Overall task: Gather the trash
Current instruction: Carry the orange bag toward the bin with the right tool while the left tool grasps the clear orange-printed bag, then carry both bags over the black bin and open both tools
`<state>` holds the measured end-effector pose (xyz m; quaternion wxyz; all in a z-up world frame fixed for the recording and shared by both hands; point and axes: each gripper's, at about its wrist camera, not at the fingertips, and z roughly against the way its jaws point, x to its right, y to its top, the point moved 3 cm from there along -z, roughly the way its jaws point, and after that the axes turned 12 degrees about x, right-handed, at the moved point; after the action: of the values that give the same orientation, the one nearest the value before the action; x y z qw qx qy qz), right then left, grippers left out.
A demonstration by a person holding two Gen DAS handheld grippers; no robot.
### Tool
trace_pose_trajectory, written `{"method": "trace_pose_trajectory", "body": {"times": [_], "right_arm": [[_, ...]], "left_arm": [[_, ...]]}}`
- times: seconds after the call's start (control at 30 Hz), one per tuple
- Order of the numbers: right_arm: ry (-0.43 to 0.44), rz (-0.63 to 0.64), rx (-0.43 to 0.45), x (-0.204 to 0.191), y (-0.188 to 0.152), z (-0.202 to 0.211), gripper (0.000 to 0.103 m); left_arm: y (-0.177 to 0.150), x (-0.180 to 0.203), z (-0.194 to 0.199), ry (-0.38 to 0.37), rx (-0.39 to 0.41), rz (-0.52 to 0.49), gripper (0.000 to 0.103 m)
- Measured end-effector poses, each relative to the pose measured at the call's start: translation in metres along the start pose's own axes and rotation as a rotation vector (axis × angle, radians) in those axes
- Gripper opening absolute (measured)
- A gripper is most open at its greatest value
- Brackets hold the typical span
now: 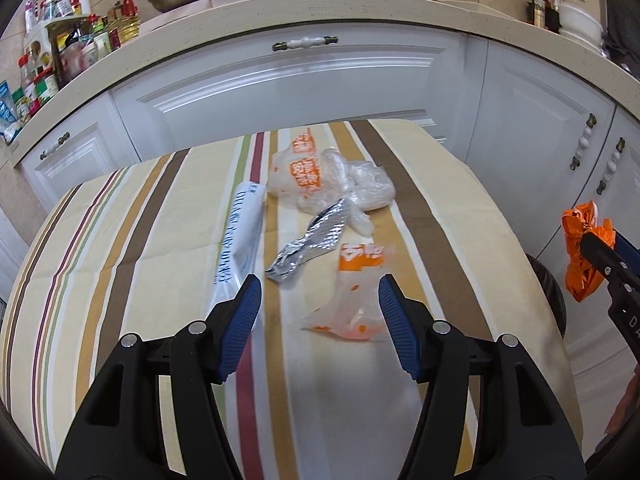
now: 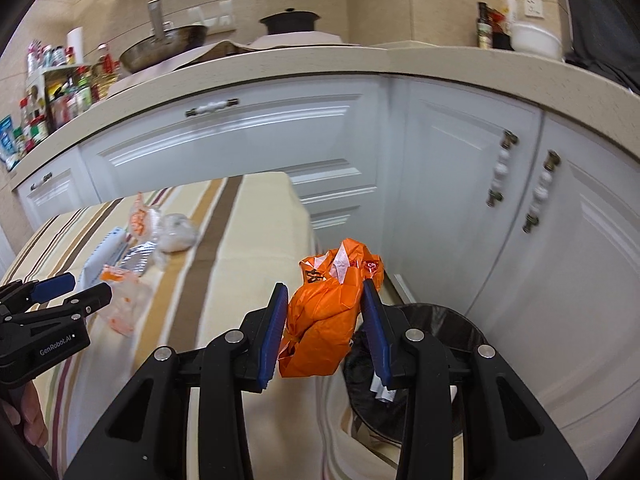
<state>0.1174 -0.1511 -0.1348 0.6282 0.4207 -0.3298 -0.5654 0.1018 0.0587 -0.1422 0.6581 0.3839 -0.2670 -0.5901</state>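
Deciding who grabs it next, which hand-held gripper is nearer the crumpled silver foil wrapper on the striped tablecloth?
Left. The left hand-held gripper hovers open just short of the crumpled silver foil wrapper; the right hand-held gripper holds an orange bag beyond the table's edge.

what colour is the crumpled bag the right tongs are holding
Bright orange; the crumpled bag shows best in the right wrist view, pinched between the right tongs.

The right hand-held gripper [image 2: 325,294] clamps a crumpled orange bag [image 2: 326,312] above the black-lined bin [image 2: 440,320].
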Motion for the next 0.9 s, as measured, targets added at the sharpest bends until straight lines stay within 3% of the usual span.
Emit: {"method": "trace_pose_trajectory", "body": {"times": [0.3,0.47,0.9], "right_arm": [[-0.022,-0.039,-0.01,0.027,-0.01,-0.001,0.038],[-0.038,-0.05,-0.019,0.036,-0.014,-0.003,0.038],[-0.074,-0.056,-0.004,0.051,-0.015,0.004,0.038]], "left_arm": [[-0.009,0.014,-0.016,0.003,-0.021,-0.025,0.059],[-0.014,0.02,-0.021,-0.018,-0.038,-0.036,0.03],[0.0,0.046,-0.001,-0.058,0.035,-0.055,0.024]]}}
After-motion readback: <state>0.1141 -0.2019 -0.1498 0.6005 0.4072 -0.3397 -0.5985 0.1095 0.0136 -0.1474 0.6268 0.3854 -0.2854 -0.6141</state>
